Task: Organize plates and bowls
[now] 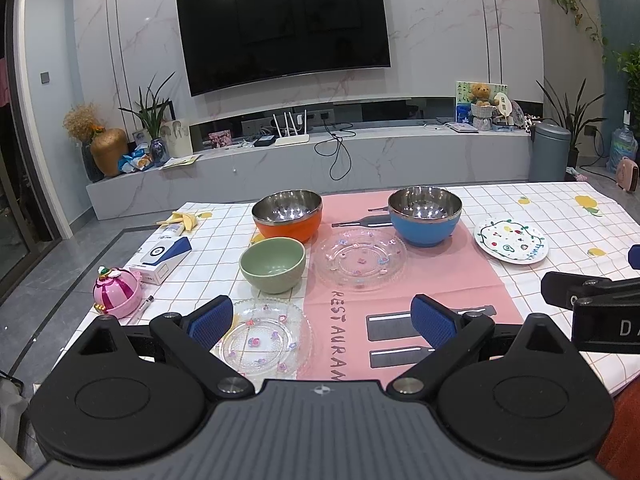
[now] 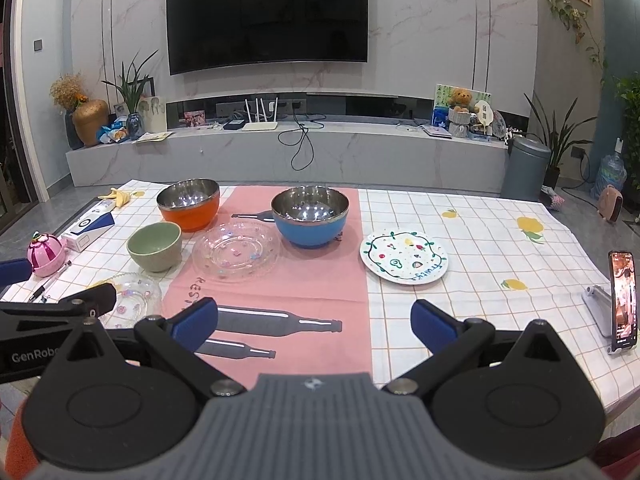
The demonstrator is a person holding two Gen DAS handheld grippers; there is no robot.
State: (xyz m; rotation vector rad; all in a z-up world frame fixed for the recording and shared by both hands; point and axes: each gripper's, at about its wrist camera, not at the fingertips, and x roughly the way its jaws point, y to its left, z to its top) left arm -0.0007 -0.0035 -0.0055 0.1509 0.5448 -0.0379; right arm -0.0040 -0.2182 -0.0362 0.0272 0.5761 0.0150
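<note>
Between the wide-apart blue fingers of the left gripper [image 1: 323,320] lies a small clear glass plate with flower dots [image 1: 264,340]. Past it sit a green bowl [image 1: 273,264], a bigger clear glass plate [image 1: 360,258], and orange [image 1: 287,216] and blue [image 1: 425,216] steel bowls. Beside it, the right gripper [image 2: 314,322] is empty and spread wide too, with a white painted plate [image 2: 404,256] just ahead.

Three bowls are counted: orange [image 1: 287,216] at 11 o'clock, green [image 1: 273,264] at 10, blue [image 1: 425,216] at 1. Three plates: two glass [image 1: 361,258] [image 1: 264,338], one white painted [image 1: 511,240] at 2.
</note>
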